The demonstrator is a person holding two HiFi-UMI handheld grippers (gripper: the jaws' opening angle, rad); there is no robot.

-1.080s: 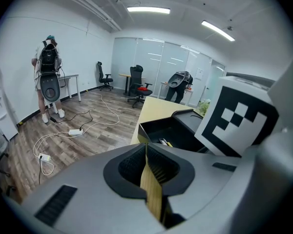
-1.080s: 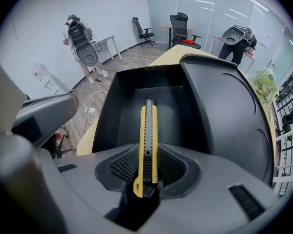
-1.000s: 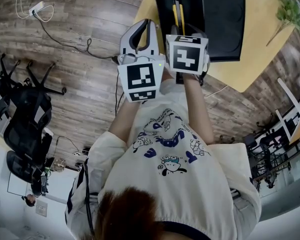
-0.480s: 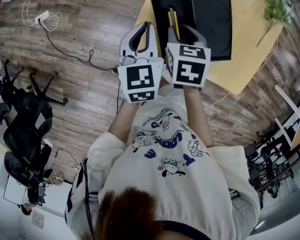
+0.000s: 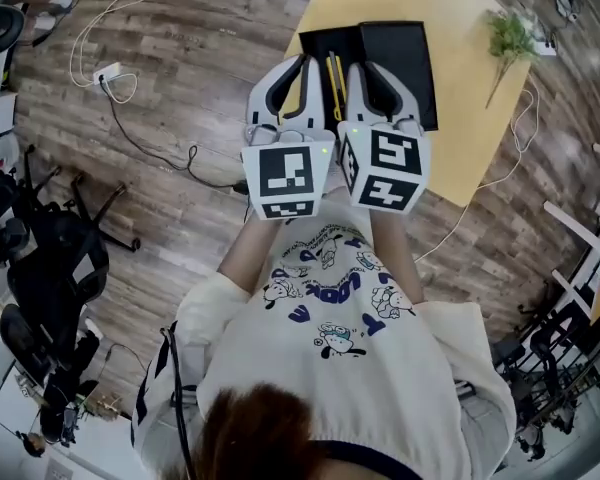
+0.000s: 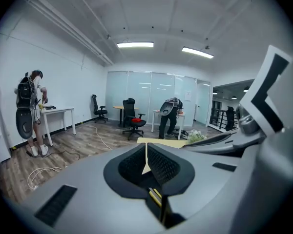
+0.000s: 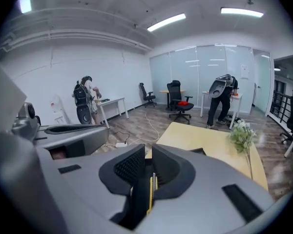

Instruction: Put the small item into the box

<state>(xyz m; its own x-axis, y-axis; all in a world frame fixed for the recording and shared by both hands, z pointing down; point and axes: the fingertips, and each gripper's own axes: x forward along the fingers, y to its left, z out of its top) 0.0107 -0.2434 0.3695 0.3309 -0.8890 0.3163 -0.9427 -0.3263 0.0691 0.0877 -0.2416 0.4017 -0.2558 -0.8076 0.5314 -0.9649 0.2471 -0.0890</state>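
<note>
Cream short-sleeved T-shirt [image 5: 380, 378], blue cartoon print [image 5: 330, 293] on it

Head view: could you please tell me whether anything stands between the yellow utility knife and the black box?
Nothing visible does. The yellow utility knife already appears to lie inside the left half of the open black box, with nothing between them.

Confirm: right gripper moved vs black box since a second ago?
Yes, back toward the person: the cube on the right gripper, earlier over the black box's near edge, now sits off it. Jaws closing, empty.
</note>
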